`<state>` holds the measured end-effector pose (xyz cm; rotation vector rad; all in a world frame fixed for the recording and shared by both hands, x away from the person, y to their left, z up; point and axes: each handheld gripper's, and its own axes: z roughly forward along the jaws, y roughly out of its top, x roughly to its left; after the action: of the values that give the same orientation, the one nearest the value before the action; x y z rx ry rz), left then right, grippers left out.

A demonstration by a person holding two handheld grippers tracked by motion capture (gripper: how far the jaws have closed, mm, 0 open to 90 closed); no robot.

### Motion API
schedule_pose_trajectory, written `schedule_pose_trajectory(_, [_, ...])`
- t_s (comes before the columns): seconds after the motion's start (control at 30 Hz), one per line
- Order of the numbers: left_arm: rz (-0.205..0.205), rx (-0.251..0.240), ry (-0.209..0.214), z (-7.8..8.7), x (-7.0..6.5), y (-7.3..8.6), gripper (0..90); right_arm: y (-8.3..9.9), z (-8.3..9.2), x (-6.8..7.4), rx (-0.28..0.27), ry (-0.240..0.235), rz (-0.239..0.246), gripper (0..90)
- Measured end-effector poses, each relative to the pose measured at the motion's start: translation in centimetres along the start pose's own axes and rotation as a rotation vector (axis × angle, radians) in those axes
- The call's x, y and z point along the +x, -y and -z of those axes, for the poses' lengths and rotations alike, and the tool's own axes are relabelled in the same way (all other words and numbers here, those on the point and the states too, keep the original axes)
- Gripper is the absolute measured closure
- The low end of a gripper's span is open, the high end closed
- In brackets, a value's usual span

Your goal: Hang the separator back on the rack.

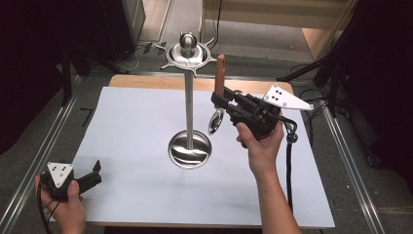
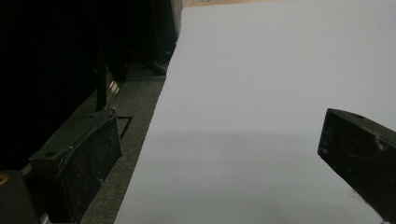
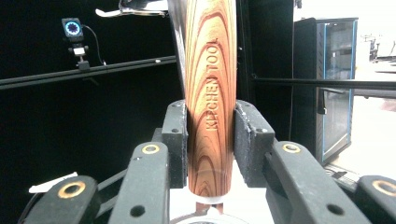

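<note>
The right tool (image 1: 221, 100) clamps a wooden-handled ladle (image 3: 208, 93) upright, bowl down, near the table's far edge beside the steel rack (image 1: 189, 97), probably for hanging. The left tool (image 1: 92, 171) rests apart at the near-left corner.

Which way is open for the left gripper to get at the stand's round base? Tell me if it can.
Probably yes: the left gripper sits open at the near left, and bare white table lies between it and the stand's base.

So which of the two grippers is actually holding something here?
The right gripper: its jaws clamp the wooden handle of a kitchen tool beside the metal stand. The left gripper sits open over the white sheet.
</note>
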<state>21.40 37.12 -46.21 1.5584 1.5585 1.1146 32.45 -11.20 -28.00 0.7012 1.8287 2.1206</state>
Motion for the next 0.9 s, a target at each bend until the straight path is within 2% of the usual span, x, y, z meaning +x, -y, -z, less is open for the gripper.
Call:
schedule_pose_trajectory(0.2, [0.000, 0.002, 0.000, 0.00, 0.01, -0.01, 0.3, -0.11, -0.05, -0.19, 0.005, -0.014, -0.014, 69.5])
schedule_pose_trajectory(0.33, [-0.001, 0.001, 0.001, -0.01, 0.00, -0.01, 0.3, -0.08, -0.11, -0.69, 0.015, -0.062, -0.053, 69.5])
schedule_pose_trajectory(0.43, [-0.001, 0.001, 0.001, 0.00, 0.00, 0.00, 0.3, -0.03, -0.12, -0.75, 0.012, -0.066, -0.053, 69.4])
schedule_pose_trajectory(0.57, [0.000, 0.001, 0.001, 0.00, 0.01, 0.00, 0.3, 0.11, -0.01, -0.72, 0.002, -0.045, -0.036, 68.2])
schedule_pose_trajectory(0.6, [0.001, 0.000, 0.001, 0.00, 0.00, 0.00, 0.3, 0.18, 0.06, -0.71, 0.000, -0.038, -0.032, 66.0])
schedule_pose_trajectory(0.67, [0.001, 0.000, 0.002, -0.01, 0.02, 0.00, 0.3, 0.32, 0.13, -0.66, 0.002, -0.005, -0.019, 55.2])
schedule_pose_trajectory(0.73, [0.000, 0.002, 0.001, 0.00, 0.01, -0.01, 0.3, 0.48, 0.18, -0.54, 0.011, 0.033, 0.013, 50.1])
schedule_pose_trajectory(0.9, [-0.001, 0.001, 0.000, -0.01, -0.02, 0.00, 0.3, 0.78, 0.26, -0.23, 0.048, 0.080, 0.031, 32.9])
